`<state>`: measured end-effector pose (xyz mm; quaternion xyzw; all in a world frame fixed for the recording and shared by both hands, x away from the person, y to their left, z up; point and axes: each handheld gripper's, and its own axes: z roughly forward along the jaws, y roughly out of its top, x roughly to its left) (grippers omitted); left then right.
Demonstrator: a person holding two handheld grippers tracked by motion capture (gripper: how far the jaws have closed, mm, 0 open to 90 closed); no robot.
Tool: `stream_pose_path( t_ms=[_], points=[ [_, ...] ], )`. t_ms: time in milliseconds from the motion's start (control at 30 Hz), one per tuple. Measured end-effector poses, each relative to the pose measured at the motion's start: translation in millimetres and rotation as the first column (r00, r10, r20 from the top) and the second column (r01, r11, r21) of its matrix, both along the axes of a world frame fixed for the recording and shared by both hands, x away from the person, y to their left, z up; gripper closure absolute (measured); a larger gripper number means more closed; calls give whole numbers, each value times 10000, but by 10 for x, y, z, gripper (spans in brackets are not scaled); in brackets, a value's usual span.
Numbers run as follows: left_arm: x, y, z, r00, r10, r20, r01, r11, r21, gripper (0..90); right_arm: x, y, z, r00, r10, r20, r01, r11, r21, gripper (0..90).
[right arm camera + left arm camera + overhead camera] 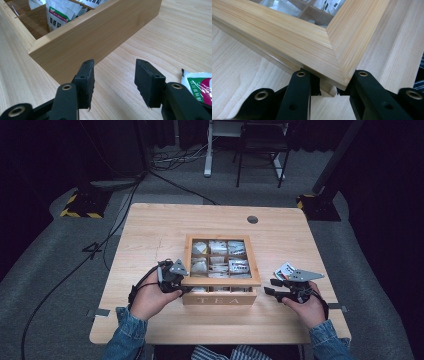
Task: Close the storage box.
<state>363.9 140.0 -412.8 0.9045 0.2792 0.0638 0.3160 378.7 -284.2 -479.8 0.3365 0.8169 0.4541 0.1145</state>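
While the left gripper [329,82] seemingly grips the tea box lid [317,47], the right gripper [113,82] gapes.

The high view looks forward and down from above the person's side, taking in the whole table [150,227] with floor beyond; the left gripper view sits very near the tea box [287,40], looking along its jaws at the lid's mitred corner; the right gripper view rides low over the tabletop, close to the box's side wall [95,35], facing across it; all 3 views share the tea box [220,296] and the table's surface around it.
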Motion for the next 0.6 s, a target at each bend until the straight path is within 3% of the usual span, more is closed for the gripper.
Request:
stream_pose_path(
  t_ms=[600],
  points=[
    [-42, -21, 29, 9997, 78, -235, -74, 9999, 138, 752, -2, -4, -1, 10000, -4, 4, 4, 10000, -24, 511]
  ],
)
